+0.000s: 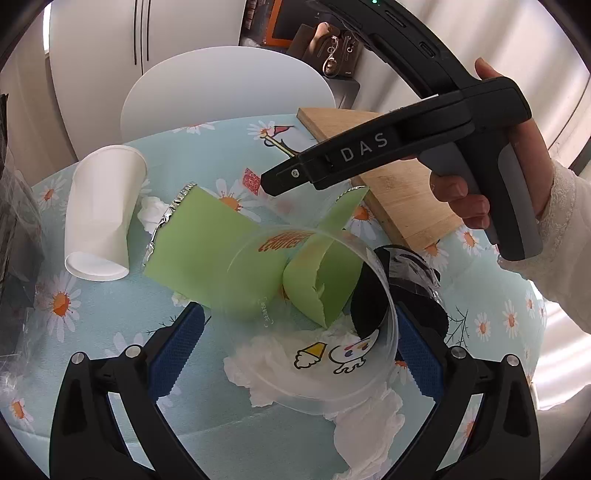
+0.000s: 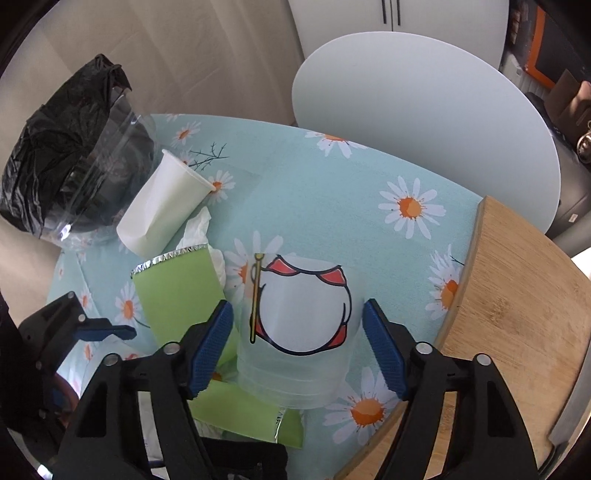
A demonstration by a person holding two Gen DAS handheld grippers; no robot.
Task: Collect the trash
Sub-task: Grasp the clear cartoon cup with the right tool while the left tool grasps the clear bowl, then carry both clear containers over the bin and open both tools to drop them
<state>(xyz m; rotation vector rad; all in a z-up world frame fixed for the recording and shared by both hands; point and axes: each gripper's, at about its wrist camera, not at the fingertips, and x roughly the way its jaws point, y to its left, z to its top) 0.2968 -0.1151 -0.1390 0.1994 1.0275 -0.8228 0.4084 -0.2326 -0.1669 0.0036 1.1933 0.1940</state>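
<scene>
Clear plastic cup (image 2: 299, 332) lies tipped on the daisy tablecloth (image 2: 325, 206), just left of the wooden board (image 2: 524, 295), base toward the right gripper (image 2: 297, 343), long axis running away from it. Right jaws straddle the cup's sides; pads look just clear of the wall, not yet clamped. Left gripper (image 1: 295, 354) is spread wide around the cup's open mouth, gripping nothing. Right hand seems better placed. Green wrapper (image 2: 177, 295) and white paper cup (image 2: 162, 206) lie further left.

We see a daisy-print tablecloth (image 2: 314, 206) spread beneath everything, with a bamboo cutting board (image 2: 517, 295) lying along its right edge. Behind it stand a round white tabletop (image 2: 424, 122) and white cabinet doors (image 1: 140, 33).
</scene>
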